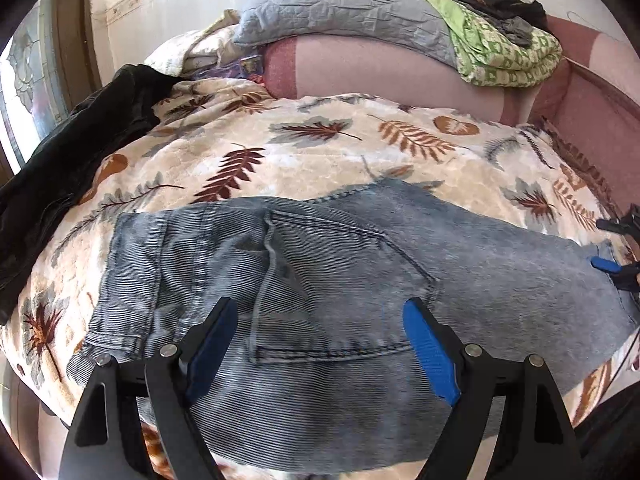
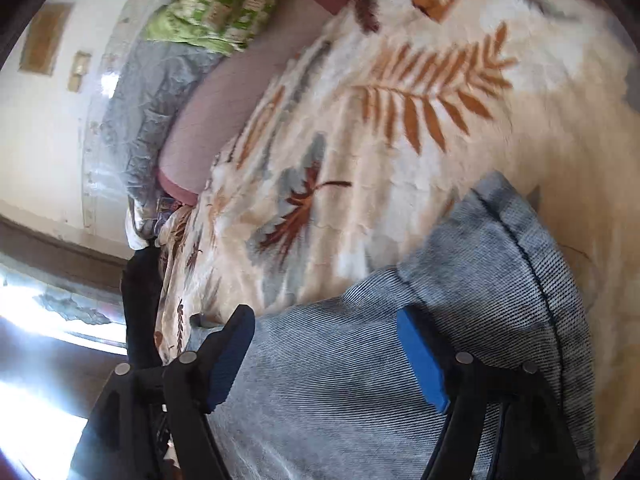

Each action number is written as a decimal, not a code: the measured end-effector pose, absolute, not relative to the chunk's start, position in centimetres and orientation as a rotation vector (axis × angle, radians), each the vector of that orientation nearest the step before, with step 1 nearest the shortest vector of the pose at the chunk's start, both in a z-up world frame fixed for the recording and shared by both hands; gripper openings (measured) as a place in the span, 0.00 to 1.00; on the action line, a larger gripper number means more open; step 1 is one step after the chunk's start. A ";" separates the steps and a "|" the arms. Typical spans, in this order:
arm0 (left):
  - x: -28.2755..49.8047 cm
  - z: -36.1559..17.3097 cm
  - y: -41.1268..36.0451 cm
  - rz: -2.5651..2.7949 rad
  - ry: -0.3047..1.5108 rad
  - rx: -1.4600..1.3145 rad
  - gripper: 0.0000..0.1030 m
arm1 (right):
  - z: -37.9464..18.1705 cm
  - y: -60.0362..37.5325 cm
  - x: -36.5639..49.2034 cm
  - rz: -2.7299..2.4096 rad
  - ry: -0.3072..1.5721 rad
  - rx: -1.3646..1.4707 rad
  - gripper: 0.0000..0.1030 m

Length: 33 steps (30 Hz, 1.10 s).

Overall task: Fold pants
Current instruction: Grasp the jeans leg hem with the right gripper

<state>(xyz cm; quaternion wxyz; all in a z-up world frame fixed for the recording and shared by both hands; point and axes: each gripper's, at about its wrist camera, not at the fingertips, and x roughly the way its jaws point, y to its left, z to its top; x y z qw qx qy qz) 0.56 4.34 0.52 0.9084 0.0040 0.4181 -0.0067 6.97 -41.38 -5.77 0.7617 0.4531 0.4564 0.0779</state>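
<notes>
Light blue jeans [image 1: 320,272] lie folded flat on a leaf-patterned blanket [image 1: 320,140], back pocket facing up. My left gripper [image 1: 320,308] is open, fingers spread just above the jeans near the pocket, holding nothing. My right gripper [image 2: 324,316] is open over the jeans' right end [image 2: 480,280], with denim between and under its fingers. The right gripper also shows at the right edge of the left wrist view [image 1: 616,248], beside the jeans' end.
A black garment [image 1: 80,152] lies on the blanket's left side. A grey quilted pillow [image 1: 340,12] and a green patterned folded cloth [image 1: 508,52] with dark clothes on top rest on the pink sofa back [image 1: 380,72]. A window is at far left.
</notes>
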 end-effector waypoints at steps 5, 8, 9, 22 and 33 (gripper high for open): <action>0.0 1.4 -1.4 -0.160 0.879 0.006 0.82 | -1.6 -42.2 1.7 0.251 0.870 1.012 0.71; 0.5 1.3 -5.5 -0.220 0.890 0.038 0.82 | -2.0 -43.0 -2.5 0.263 0.869 1.071 0.71; 0.7 1.2 -6.9 -0.242 0.894 0.050 0.82 | -2.6 -43.3 -3.5 0.277 0.868 1.104 0.71; 1.9 -1.6 -13.4 -0.260 0.999 0.167 0.83 | -7.9 -47.2 -5.6 0.252 0.905 1.286 0.75; 3.4 -4.3 -15.9 -0.259 1.038 0.192 0.87 | -4.0 -44.8 2.4 0.384 0.942 1.181 0.77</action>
